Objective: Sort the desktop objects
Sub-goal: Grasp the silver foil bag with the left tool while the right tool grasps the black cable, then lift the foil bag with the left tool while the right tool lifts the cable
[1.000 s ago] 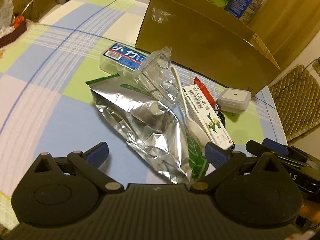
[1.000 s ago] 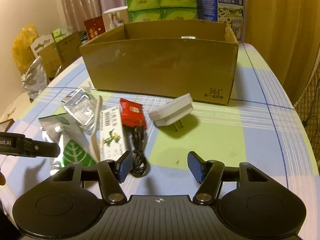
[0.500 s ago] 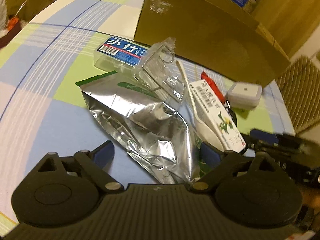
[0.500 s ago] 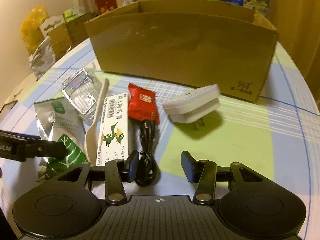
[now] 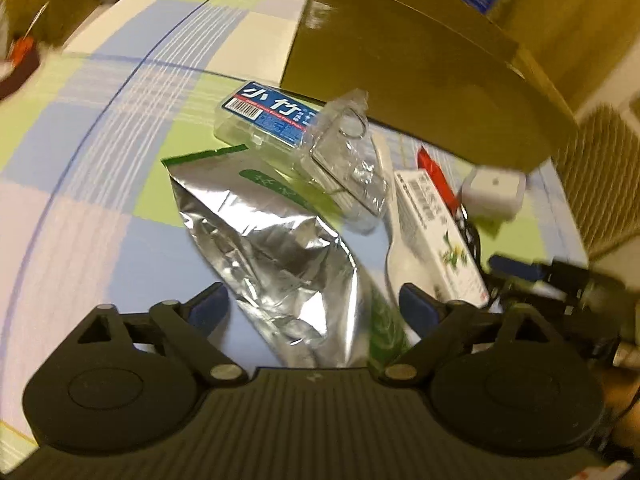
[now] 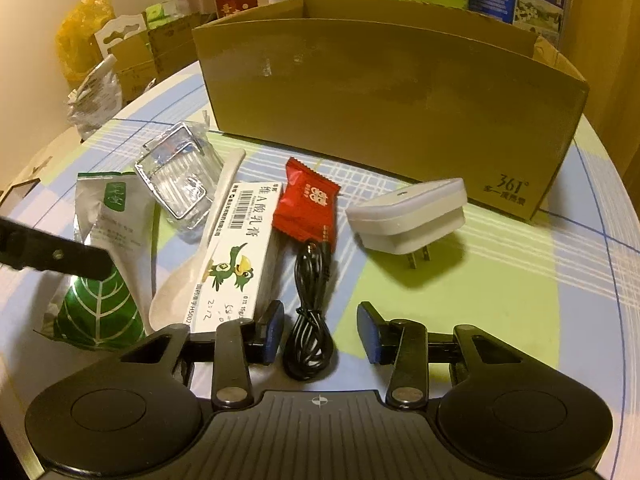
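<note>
Black cable (image 6: 310, 320) sits between the closing right claw (image 6: 320, 330), untouched: centre it; left claw (image 5: 316, 308) gapes over the foil bag (image 5: 280, 252).

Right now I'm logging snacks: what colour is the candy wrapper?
Red candy wrapper, clearest in the right wrist view.
</note>
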The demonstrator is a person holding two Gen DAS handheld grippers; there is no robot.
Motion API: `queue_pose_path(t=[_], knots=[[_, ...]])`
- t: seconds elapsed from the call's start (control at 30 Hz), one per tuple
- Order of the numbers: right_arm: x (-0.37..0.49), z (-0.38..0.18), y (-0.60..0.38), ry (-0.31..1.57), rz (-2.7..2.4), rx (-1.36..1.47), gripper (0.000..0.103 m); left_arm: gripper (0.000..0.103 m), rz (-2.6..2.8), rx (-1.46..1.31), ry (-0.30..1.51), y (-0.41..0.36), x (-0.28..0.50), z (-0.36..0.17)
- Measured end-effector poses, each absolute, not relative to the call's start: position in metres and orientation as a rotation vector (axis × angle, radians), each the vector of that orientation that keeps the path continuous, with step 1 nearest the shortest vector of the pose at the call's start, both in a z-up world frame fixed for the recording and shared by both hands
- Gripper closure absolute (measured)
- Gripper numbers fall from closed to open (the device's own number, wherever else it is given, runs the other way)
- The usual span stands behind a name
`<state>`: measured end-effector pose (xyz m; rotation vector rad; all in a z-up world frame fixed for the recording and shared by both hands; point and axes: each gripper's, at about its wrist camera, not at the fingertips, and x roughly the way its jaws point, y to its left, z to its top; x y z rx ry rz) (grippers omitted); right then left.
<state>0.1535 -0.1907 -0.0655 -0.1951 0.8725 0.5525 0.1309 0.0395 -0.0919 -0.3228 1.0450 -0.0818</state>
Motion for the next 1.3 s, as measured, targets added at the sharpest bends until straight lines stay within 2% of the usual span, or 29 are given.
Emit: queue_pose_path(t=[0.2,0.3,0.47,0.77,1.0,1.17,1.3], knots=[[0.152,-0.066,-0.186,0.863,0.567,-0.224,0.066,0.013,-0.057,-0.228,1.055,0.026,0.137,-0.101],[0.152,-0.066,-0.185,0.863,0.554,-0.233,0.081,0.022,-0.093,-0.195,1.073,0.027,0.137,-0.099],[0.145,-0.063,-0.192,0.889,0.529,-0.199,0.084,0.031,-0.144,-0.098,1.100,0.028,0.130,-0.092],[0.097,-0.054,-0.216,0.964,0.423,-0.089,0.084,0.034,-0.275,0.119,1.134,0.024,0.092,-0.080],[0.089,-0.052,-0.209,0.918,0.431,-0.124,0.082,0.028,-0.148,-0.078,1.111,0.041,0.090,-0.082],[0.089,-0.059,-0.205,0.902,0.431,-0.157,0.069,0.026,-0.078,-0.175,1.093,0.042,0.101,-0.091],[0.091,-0.061,-0.204,0.881,0.437,-0.168,0.068,0.026,-0.081,-0.135,1.092,0.035,0.108,-0.099]])
